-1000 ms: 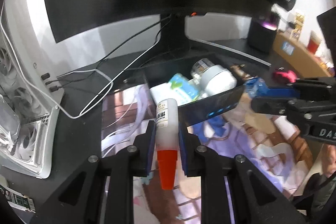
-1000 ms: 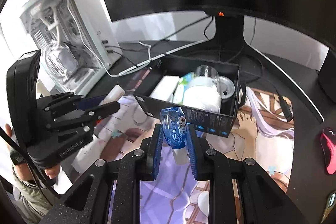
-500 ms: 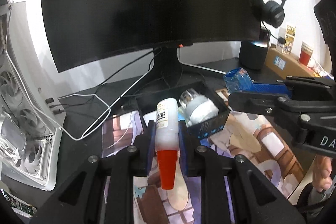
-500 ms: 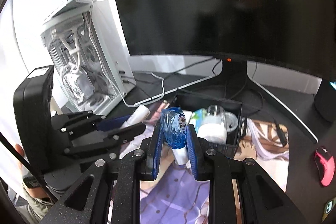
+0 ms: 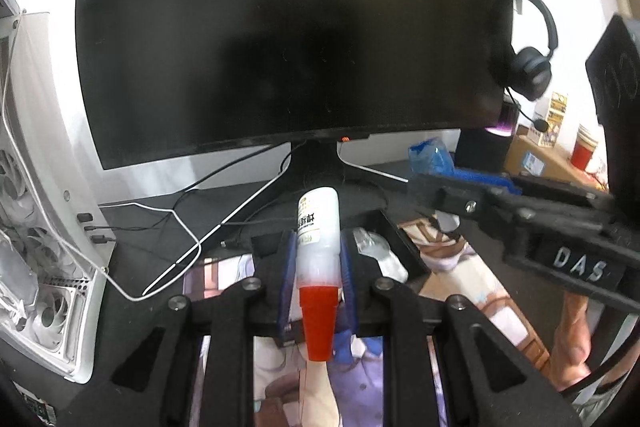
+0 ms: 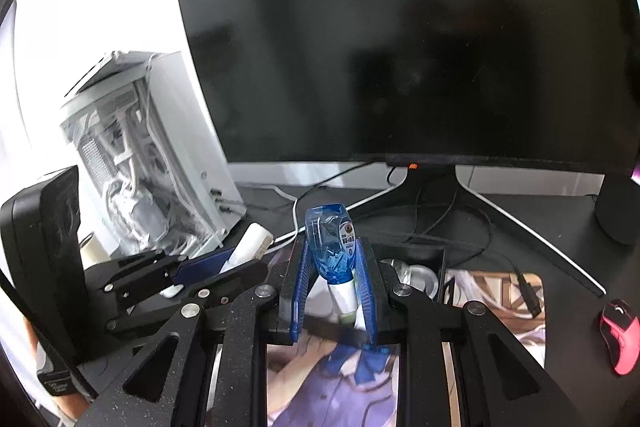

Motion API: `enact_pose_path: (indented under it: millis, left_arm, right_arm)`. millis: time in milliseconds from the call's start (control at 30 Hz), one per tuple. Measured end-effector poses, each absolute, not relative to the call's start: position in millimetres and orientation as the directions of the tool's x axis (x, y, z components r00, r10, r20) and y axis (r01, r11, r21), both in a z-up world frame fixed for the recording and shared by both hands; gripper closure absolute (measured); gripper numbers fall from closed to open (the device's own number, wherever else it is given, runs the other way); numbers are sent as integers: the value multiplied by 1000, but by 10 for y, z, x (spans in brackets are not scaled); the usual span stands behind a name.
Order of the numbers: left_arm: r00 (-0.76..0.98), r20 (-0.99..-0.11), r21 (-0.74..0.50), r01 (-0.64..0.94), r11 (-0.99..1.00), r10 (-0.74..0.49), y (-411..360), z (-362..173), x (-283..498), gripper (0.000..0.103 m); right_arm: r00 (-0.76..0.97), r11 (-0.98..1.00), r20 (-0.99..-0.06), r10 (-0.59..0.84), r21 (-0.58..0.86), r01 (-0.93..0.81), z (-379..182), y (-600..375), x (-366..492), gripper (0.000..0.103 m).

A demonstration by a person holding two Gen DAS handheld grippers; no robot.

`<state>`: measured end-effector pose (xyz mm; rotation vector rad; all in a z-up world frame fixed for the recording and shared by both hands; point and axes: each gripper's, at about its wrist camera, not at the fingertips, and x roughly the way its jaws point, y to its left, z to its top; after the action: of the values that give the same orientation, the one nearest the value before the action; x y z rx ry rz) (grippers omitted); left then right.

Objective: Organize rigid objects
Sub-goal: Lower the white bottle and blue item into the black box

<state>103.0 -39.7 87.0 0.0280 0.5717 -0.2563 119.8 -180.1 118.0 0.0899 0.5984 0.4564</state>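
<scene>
My left gripper is shut on a white bottle with a red cap, held high above the desk. My right gripper is shut on a clear blue correction-tape dispenser. Each gripper shows in the other view: the right one with the blue dispenser at the right, the left one with the white bottle at the left. A black open box with white and clear items lies below, mostly hidden behind the fingers; it also shows in the right wrist view.
A large black monitor on its stand fills the back. A white PC case stands at the left with cables. A printed desk mat covers the desk. A pink mouse, a black speaker and headphones are at the right.
Both grippers have risen higher and pulled back from the box, each keeping its object. The box looks smaller and lower, now largely behind the fingers.
</scene>
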Motion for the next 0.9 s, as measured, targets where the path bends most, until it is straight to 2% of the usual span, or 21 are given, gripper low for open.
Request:
enact_pose_path:
  millis: [133,900]
  left_arm:
    - [815,-533,-45,241,970,-227,-412,783,1180,84]
    - [725,-661,-77,194,978,-196,-352,96,1700,84]
  right_arm:
    - [717,896,-539,442,231,-379,1041,-1794,1406,80]
    - [581,875,-657,480,313,-369,289,-1595,1892,80]
